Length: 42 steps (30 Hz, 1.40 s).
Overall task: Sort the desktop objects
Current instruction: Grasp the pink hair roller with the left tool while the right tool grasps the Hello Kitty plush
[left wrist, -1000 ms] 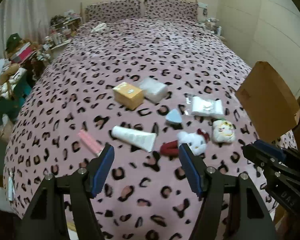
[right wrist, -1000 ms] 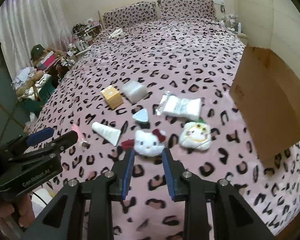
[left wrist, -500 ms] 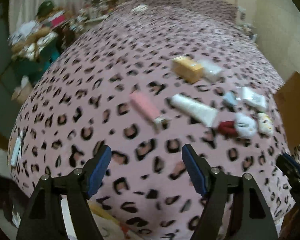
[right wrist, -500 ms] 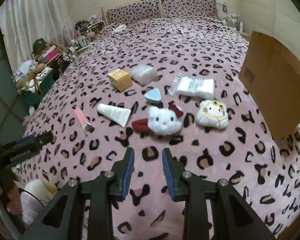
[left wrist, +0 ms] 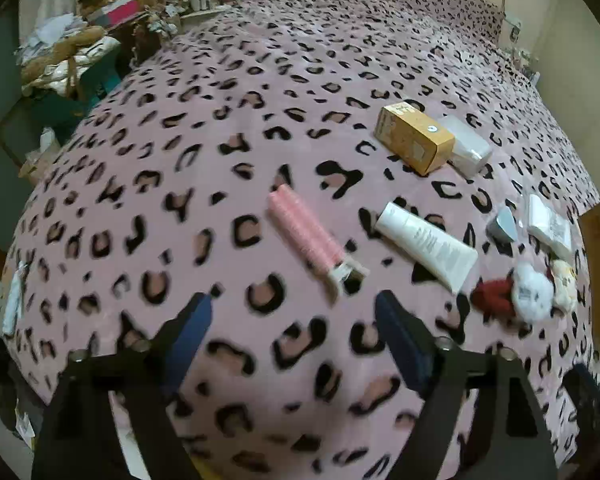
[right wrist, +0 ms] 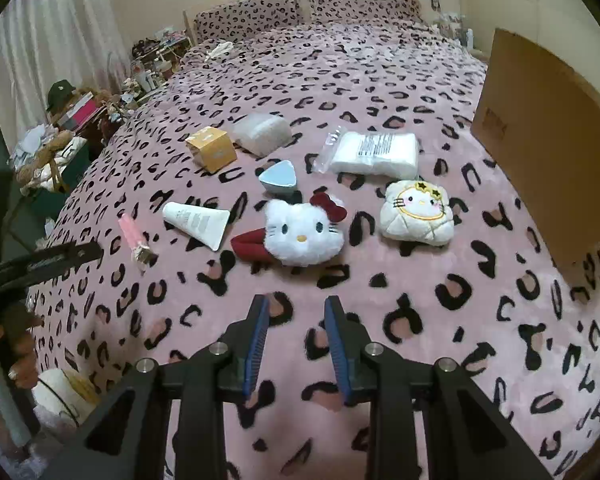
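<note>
My left gripper (left wrist: 292, 312) hangs over the near edge of the bed (left wrist: 260, 100), its jaws opening wide with nothing but blanket between them. Just beyond its fingertips lies the pink clip (left wrist: 306, 236), slanting away, its pale metal end nearest me. My right gripper (right wrist: 296, 312) has its jaws a narrow gap apart, pinching nothing, above bare blanket.

I place everything else from the cat-face plush (right wrist: 302, 234), which lies just beyond my right gripper. A dark red piece (right wrist: 250, 246) sticks out from under its left side. To its left lies the white tube (right wrist: 198, 222), and further left the pink clip. Just behind it sits the small blue triangular thing (right wrist: 278, 178). Behind that and to the left stands the orange box (right wrist: 212, 148), with a frosted plastic packet (right wrist: 262, 132) touching its right side. To the right of the plush rests a cream quilted pouch with a cat face (right wrist: 418, 214), and behind that a clear bag of white pads (right wrist: 374, 154). Far to the right stands a cardboard box (right wrist: 548, 136) on the bed's edge.
</note>
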Motion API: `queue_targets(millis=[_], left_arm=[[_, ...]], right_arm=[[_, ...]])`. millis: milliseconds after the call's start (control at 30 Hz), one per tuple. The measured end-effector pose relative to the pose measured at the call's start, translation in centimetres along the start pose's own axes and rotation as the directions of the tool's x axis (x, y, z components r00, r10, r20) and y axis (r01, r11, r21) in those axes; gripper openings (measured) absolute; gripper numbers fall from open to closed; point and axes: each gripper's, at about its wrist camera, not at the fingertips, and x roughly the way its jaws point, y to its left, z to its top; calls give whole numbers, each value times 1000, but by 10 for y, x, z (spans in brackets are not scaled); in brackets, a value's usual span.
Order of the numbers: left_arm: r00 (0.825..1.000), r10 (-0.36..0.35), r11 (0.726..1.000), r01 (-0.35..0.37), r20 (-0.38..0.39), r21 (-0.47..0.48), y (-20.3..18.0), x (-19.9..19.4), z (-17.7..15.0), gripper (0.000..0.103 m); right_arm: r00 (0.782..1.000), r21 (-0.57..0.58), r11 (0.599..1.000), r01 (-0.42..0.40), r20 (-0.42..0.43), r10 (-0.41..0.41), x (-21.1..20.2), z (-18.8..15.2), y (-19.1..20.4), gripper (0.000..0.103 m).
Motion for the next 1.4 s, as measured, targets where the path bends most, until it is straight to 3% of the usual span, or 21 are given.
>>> queue_targets(millis=[267, 633, 833, 900, 967, 1067, 1167, 1267, 1333, 1400], left_arm=[[997, 6, 1000, -7, -72, -18, -17, 60, 33, 87], [993, 23, 999, -28, -114, -44, -9, 99, 32, 87], [994, 8, 999, -13, -109, -42, -10, 110, 33, 88], [994, 10, 999, -14, -105, -38, -11, 114, 32, 89], [996, 10, 999, -13, -92, -32, -13, 113, 30, 89], [997, -3, 1000, 1, -78, -21, -17, 112, 30, 89], [998, -10, 1000, 8, -65, -26, -16, 113, 30, 88], [998, -22, 999, 20, -51, -42, -14, 113, 30, 72], [998, -38, 998, 36, -44, -52, -13, 110, 31, 49], [998, -41, 997, 38, -40, -62, -9, 107, 29, 39]], right_arm=[[1000, 85, 996, -30, 10, 30, 26, 16, -16, 30], [998, 172, 985, -35, -41, 43, 76, 42, -29, 32], [991, 297, 948, -111, -38, 128, 109, 46, -39, 34], [988, 346, 929, -134, -28, 153, 116, 46, -40, 41], [985, 374, 914, -154, -18, 173, 121, 46, -38, 64], [980, 381, 912, -151, -60, 188, 136, 41, -24, 68], [984, 384, 907, -172, 26, 175, 131, 36, -19, 68], [984, 371, 913, -170, 20, 175, 132, 35, -17, 64], [986, 349, 924, -158, 5, 166, 131, 34, -14, 59], [986, 339, 927, -158, -4, 169, 131, 32, -13, 55]])
